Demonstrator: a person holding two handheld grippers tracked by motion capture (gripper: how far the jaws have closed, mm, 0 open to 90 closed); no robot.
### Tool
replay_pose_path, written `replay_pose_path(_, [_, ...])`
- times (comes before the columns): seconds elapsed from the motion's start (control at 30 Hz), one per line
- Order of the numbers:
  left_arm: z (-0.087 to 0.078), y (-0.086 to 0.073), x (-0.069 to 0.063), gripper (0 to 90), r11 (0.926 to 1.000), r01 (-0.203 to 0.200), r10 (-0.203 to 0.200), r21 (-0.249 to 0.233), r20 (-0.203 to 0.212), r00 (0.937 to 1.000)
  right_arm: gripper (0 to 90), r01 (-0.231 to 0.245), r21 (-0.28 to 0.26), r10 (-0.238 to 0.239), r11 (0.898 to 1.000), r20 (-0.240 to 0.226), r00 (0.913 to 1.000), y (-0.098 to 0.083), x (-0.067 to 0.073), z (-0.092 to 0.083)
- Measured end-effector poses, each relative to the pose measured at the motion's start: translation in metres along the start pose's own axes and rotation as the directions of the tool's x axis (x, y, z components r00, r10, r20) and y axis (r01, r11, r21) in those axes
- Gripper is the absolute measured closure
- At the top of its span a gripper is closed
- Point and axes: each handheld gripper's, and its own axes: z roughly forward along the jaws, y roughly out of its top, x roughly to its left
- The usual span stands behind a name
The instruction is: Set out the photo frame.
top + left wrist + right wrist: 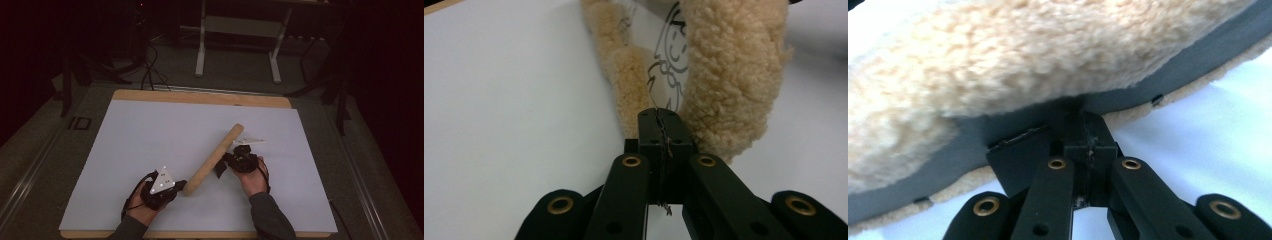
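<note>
Both my grippers, left (176,186) and right (225,161), pinch the fleece roll (214,159): left at its near end, right midway; rolling looks nearly finished.

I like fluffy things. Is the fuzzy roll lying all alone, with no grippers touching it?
No, the left gripper pinches one end of the fuzzy roll and the right gripper its edge.

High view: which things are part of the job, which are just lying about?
In the job:
- rolled tan fleece mat with grey backing
- left gripper, shut on its near end
- right gripper, shut on its edge

Lying about:
- white table frame
- black floor cables
</note>
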Motion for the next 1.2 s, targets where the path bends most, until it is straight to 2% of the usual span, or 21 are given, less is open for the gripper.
replay_pose_path(0.6, [0.016,0.008,-0.024,90.0,0.9996,-0.018,0.019,-0.02,0.072,0.9972,90.0,0.01,-0.006,-0.011,1.0,-0.027,0.9996,0.007,0.006,0.002])
replay_pose_path(0.9, [0.027,0.014,-0.035,90.0,0.9993,-0.025,0.027,-0.029,0.081,0.9963,90.0,0.004,-0.011,-0.005,1.0,-0.064,0.998,0.007,0.006,0.004])
replay_pose_path(1.2, [0.038,0.02,-0.045,90.0,0.9987,-0.03,0.033,-0.04,0.083,0.996,90.0,0.027,-0.01,-0.028,1.0,-0.092,0.9953,0.007,0.01,0.002])
